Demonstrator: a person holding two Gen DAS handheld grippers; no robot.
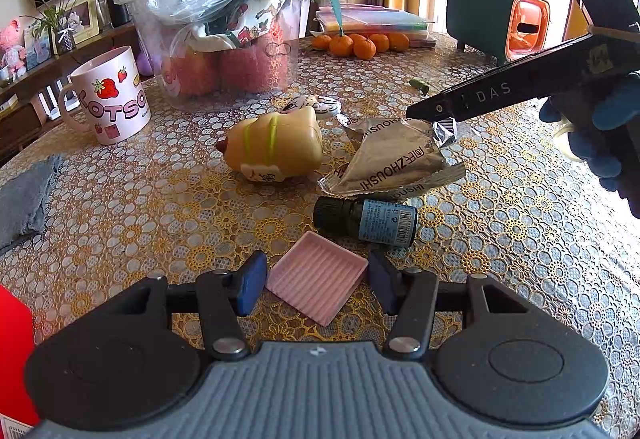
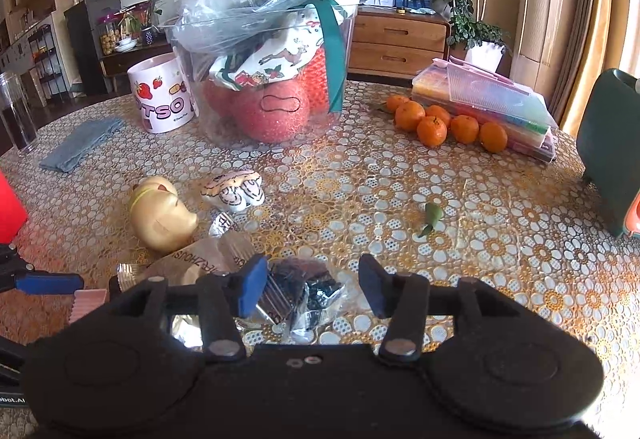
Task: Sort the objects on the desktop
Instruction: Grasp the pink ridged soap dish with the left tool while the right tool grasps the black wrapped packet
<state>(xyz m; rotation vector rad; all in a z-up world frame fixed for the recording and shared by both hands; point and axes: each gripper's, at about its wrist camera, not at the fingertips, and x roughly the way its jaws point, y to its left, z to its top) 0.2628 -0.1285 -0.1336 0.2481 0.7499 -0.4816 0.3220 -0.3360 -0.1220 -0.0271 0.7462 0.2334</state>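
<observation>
My left gripper (image 1: 316, 285) is open, its blue pads either side of a pink ribbed tray (image 1: 317, 282) lying on the tablecloth. Just beyond lie a dark small bottle (image 1: 366, 222) on its side, a silver foil snack packet (image 1: 394, 159) and a yellow toy (image 1: 276, 145). My right gripper (image 2: 314, 285) is open over the crumpled end of the foil packet (image 2: 296, 291); in the left wrist view its black finger (image 1: 480, 97) reaches in from the right to the packet's far corner. The yellow toy (image 2: 160, 215) and a white striped toy (image 2: 234, 191) lie ahead.
A clear tub (image 1: 224, 35) of apples under a plastic bag stands at the back, a pink strawberry mug (image 1: 108, 95) to its left, a grey cloth (image 1: 24, 199) at far left. Several tangerines (image 2: 444, 123), stacked plastic boxes (image 2: 492, 107) and a green-orange holder (image 1: 496, 15) are at right.
</observation>
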